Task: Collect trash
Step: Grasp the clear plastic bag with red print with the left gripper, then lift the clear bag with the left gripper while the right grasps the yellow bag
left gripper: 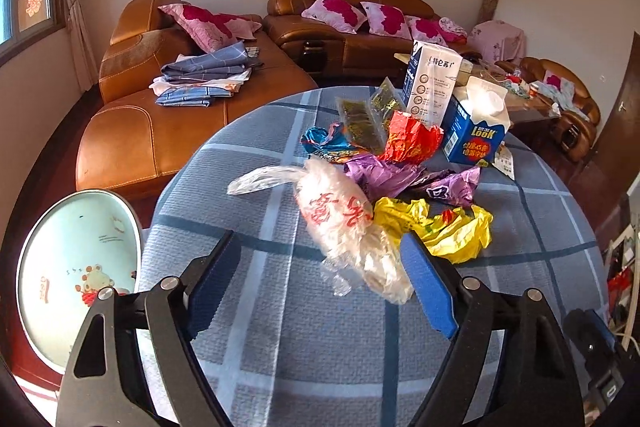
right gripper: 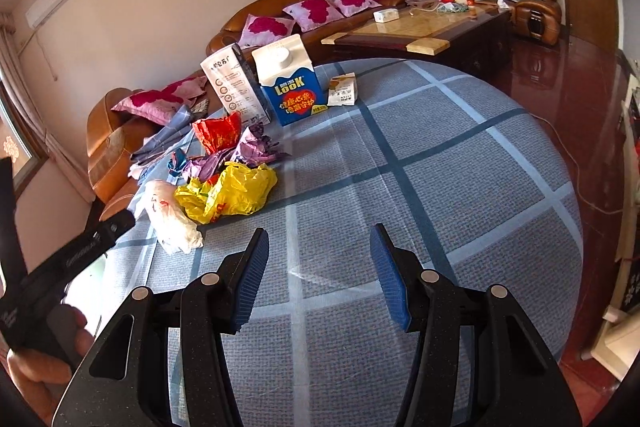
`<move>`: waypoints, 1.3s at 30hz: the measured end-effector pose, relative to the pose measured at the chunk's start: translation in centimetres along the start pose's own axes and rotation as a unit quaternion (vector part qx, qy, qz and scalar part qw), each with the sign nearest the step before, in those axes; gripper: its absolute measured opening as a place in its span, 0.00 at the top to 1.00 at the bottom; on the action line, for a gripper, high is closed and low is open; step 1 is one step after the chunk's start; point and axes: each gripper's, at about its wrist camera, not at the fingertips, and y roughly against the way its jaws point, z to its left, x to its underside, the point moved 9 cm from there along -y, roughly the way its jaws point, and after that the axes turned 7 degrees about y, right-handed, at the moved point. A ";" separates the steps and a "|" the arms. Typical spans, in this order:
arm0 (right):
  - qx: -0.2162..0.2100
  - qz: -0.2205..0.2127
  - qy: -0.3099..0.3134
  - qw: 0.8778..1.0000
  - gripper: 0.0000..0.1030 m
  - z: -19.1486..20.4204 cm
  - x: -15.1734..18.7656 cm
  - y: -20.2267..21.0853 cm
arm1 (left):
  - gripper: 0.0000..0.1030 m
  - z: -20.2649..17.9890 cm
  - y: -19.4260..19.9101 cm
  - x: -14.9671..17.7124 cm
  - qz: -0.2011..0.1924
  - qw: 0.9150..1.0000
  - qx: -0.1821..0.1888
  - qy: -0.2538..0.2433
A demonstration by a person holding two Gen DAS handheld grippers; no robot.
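My left tongs [left gripper: 320, 271] stand apart around the crumpled clear plastic bag with red lettering [left gripper: 344, 223], lying at the near edge of the round table with the blue checked cloth [left gripper: 280, 347]. I should pinch its bunched middle, avoiding the yellow plastic bag [left gripper: 440, 227] touching it. My right tongs [right gripper: 318, 275] hover apart, empty.

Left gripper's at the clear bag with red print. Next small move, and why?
Probably close the left gripper on the clear plastic bag. The bag already lies between its blue pads, nearer the right-hand one, and the left-hand pad still stands off it. The right gripper hangs open over bare tablecloth, holding nothing.
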 end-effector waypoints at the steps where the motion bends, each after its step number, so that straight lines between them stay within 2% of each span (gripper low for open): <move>1: 0.000 0.000 -0.001 1.000 0.49 -0.1 0.0 0.0 | 0.24 -0.4 -0.5 -0.2 0.005 1.000 0.007 0.005; 3: -0.001 0.002 -0.003 1.000 0.49 -0.3 0.1 -0.1 | 0.25 -0.8 -1.8 -0.4 0.019 1.000 0.011 0.016; 6: -0.001 0.005 -0.008 1.000 0.49 -0.7 0.1 -0.2 | 0.36 -0.9 -4.1 0.1 0.045 0.999 0.005 0.027; 9: 0.000 0.006 -0.010 1.000 0.49 -1.0 0.1 -0.4 | 0.51 -0.6 -5.7 1.0 0.072 0.997 0.005 0.034; 11: 0.001 0.007 -0.012 1.000 0.49 -1.0 0.1 -0.5 | 0.66 -0.4 -6.2 1.8 0.085 0.996 0.017 0.038; 13: 0.000 0.009 -0.010 1.000 0.49 -0.9 0.1 -0.7 | 0.72 -0.1 -6.0 2.1 0.086 0.995 0.027 0.040; 20: -0.009 0.011 0.001 1.000 0.49 0.6 -0.1 -1.1 | 0.76 1.1 -3.5 2.0 0.054 0.998 0.034 0.021; 25: -0.031 0.005 0.012 0.999 0.49 2.7 -1.4 -1.7 | 0.76 2.7 -0.4 1.9 0.032 0.999 0.040 0.018; 32: -0.073 0.026 0.001 0.997 0.49 6.1 -4.1 -6.2 | 0.76 5.1 3.7 1.7 -0.003 0.999 0.030 0.009; 33: -0.080 0.031 -0.004 0.996 0.46 6.7 -4.4 -7.1 | 0.76 5.3 4.2 1.6 -0.009 1.000 0.028 0.006; 34: -0.080 0.039 -0.006 0.996 0.41 7.1 -4.5 -8.0 | 0.76 5.6 4.7 1.6 -0.014 1.000 0.024 0.003; 36: -0.062 0.068 -0.007 0.996 0.40 7.5 -4.1 -9.7 | 0.76 6.3 5.5 1.5 -0.023 1.000 0.018 -0.001; 38: -0.069 0.098 -0.026 0.993 0.46 7.8 -3.1 -11.1 | 0.76 7.2 6.3 1.5 -0.028 0.999 0.017 0.005; 39: -0.072 0.106 -0.034 0.991 0.55 7.9 -2.7 -11.4 | 0.76 7.8 6.5 1.5 -0.028 0.999 0.017 0.009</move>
